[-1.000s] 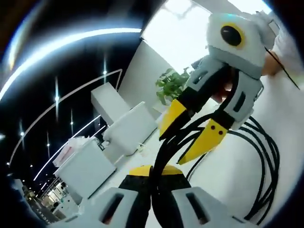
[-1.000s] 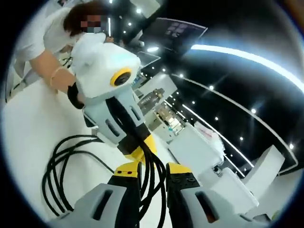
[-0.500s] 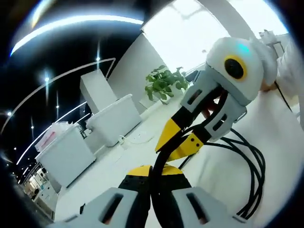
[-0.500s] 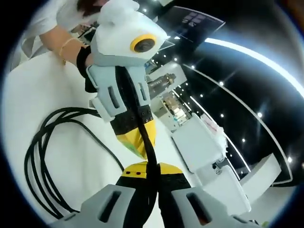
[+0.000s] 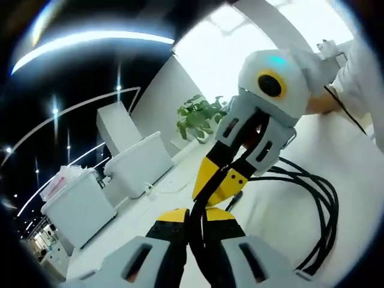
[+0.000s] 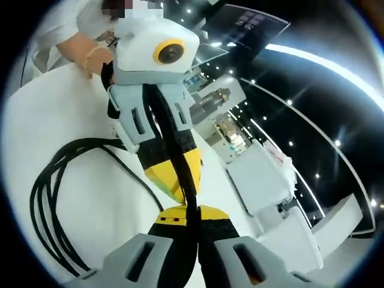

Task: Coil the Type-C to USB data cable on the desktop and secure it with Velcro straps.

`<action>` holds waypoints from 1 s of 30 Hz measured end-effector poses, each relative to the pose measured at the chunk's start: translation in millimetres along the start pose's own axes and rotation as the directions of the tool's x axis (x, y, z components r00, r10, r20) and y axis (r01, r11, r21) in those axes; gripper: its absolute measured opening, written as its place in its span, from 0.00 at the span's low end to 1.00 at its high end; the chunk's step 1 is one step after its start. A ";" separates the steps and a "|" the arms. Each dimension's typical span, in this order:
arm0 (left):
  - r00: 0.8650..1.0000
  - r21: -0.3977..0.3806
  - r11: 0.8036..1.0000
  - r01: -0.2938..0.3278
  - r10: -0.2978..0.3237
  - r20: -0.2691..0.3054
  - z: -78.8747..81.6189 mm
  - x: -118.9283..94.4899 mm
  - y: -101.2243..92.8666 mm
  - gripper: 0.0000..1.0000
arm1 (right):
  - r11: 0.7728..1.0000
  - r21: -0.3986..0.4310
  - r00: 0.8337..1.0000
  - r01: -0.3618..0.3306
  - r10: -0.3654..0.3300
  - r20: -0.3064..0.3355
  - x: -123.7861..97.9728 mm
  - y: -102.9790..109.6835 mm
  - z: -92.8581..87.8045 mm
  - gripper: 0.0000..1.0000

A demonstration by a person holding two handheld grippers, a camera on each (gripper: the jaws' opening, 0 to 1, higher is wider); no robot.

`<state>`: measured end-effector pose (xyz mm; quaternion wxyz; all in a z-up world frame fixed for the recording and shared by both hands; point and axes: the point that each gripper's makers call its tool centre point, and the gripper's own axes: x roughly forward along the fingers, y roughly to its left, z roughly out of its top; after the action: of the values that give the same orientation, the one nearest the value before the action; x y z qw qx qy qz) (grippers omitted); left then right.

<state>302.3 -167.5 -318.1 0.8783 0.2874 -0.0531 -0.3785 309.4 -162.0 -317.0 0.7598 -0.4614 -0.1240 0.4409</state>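
You have both grippers pinched narrow on the black cable [image 5: 321,210]: your left gripper [image 5: 195,217] holds the bundled strands between its yellow tips, and your right gripper [image 6: 188,211] clamps the same bundle just beside it (tips nearly touching). The rest of the cable [image 6: 51,198] lies looped on the white desk [image 6: 114,204]. White bins [image 5: 135,165] and a plant [image 5: 195,117] stand far off.

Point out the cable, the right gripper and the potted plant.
cable [image 5: 324,207], left gripper view, on the coiled loops.
right gripper [image 5: 223,186], left gripper view, at its yellow tips.
potted plant [image 5: 197,117], left gripper view, on its leaves.
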 end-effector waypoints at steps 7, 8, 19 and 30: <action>1.000 0.000 1.000 0.010 -0.010 0.001 0.3 0.7 -1.3 0.10 | 1.000 -0.030 1.000 -0.005 0.005 0.002 -1.4 1.2 1.7 0.02; 1.000 -0.003 1.000 0.012 -0.012 -0.004 -0.9 0.8 -1.7 0.10 | 0.999 -0.031 1.000 -0.005 0.005 0.000 -1.2 1.6 1.5 0.02; 0.994 0.129 0.992 0.007 0.007 -0.107 -14.4 0.6 -1.8 0.06 | 0.999 0.028 1.000 0.019 -0.019 0.018 2.1 7.2 4.2 0.05; 0.980 0.116 0.989 -0.096 0.115 -0.163 -25.0 -10.6 33.3 0.06 | 0.794 0.598 0.970 -0.110 -0.046 0.239 -15.9 -22.7 29.1 0.09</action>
<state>323.7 -130.3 -319.4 0.8817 0.3622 -0.0140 -0.3021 295.4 -161.4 -279.3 0.8388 -0.1384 -0.0596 0.5231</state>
